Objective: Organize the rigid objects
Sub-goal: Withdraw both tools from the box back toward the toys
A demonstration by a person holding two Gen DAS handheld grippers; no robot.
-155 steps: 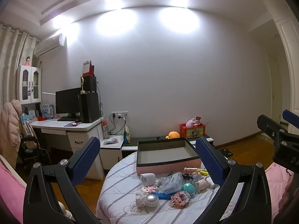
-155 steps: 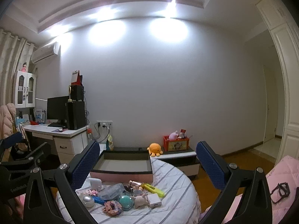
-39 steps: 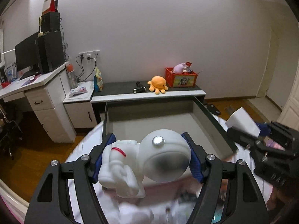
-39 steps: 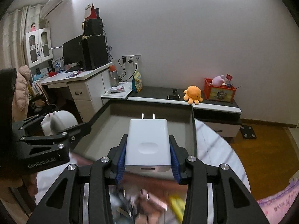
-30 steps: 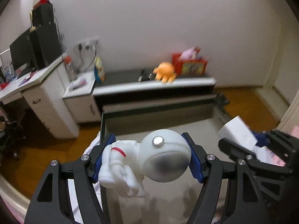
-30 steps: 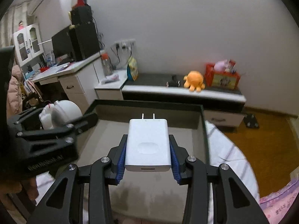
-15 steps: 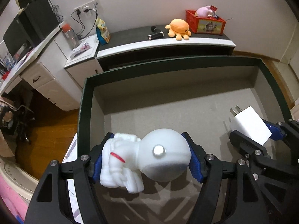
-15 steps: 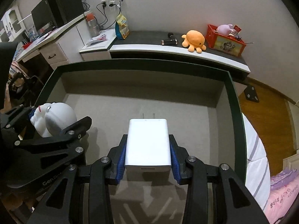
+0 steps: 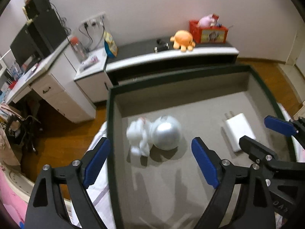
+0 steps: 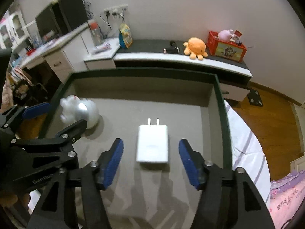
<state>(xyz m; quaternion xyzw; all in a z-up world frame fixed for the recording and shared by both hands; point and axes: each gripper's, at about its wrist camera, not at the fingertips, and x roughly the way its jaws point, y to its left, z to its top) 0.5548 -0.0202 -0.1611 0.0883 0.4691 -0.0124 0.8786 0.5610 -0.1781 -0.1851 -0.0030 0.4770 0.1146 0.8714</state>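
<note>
A white astronaut figure [image 9: 155, 134] lies blurred on the grey floor of the dark-rimmed box [image 9: 111, 118], just ahead of my open, empty left gripper [image 9: 150, 162]. It also shows in the right wrist view [image 10: 80, 111]. A white charger plug [image 10: 152, 144] lies flat on the box floor [image 10: 171, 112], prongs pointing away, between the tips of my open right gripper [image 10: 151, 158]. The charger shows in the left wrist view [image 9: 239, 131], with the right gripper [image 9: 263, 133] beside it.
The box sits on a round table with a striped cloth [image 10: 246, 147]. Behind it is a low cabinet [image 10: 171, 57] with an orange octopus plush [image 10: 196, 47] and a red crate [image 10: 226, 47]. A desk [image 9: 38, 72] with a monitor stands at the left. Pink bedding [image 10: 286, 196] lies at the right.
Both grippers have opened. The astronaut has dropped from the left gripper onto the box floor, and the charger has left the right gripper and lies flat in the box.
</note>
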